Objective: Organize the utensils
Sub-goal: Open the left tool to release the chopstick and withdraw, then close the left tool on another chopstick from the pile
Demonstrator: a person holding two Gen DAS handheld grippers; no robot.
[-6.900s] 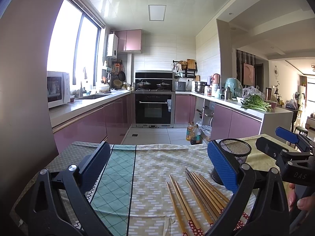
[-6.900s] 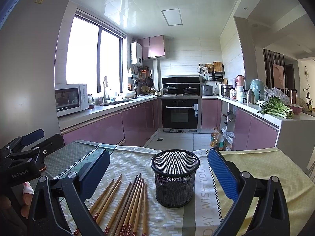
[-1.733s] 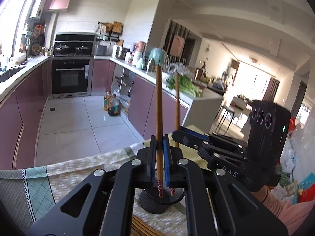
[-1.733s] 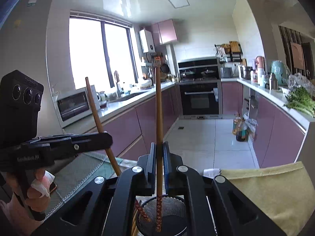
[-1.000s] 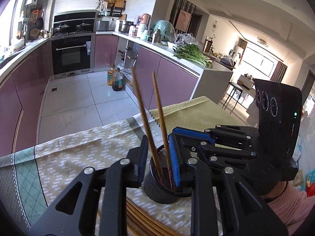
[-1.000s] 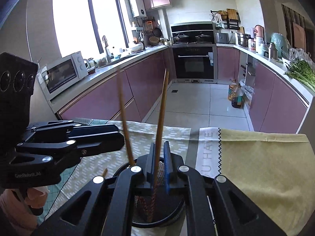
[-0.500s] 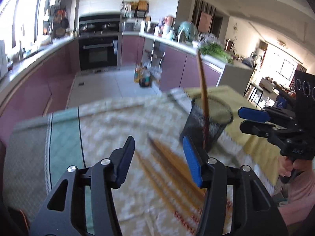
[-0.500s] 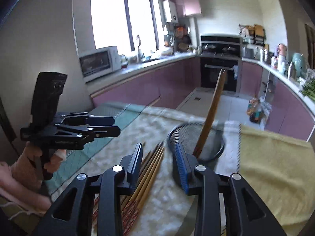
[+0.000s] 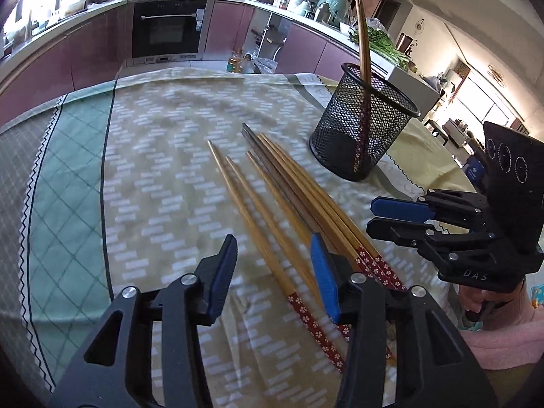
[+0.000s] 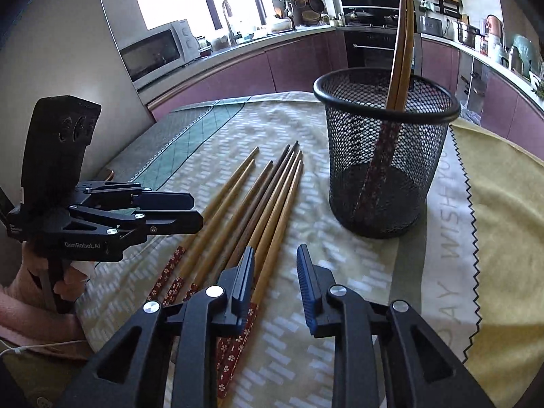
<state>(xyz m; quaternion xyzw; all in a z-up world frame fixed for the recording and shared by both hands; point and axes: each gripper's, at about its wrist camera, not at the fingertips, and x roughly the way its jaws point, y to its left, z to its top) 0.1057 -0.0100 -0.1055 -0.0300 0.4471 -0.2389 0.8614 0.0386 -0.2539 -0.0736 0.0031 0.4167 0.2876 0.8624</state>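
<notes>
Left gripper (image 9: pixel 273 272) and right gripper (image 10: pixel 275 282), both empty, fingers closing.

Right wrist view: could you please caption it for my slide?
Right gripper closing, empty, over loose chopsticks; two stand in the mesh cup.

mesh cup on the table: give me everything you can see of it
The black wire-mesh cup is a round holder with a solid rolled rim and a dark solid base. It stands upright on the patterned tablecloth, beyond the tips of the chopsticks lying flat and apart from them. Two wooden chopsticks stand inside, red flowered ends down, leaning on the rim. Neither gripper touches it.
</notes>
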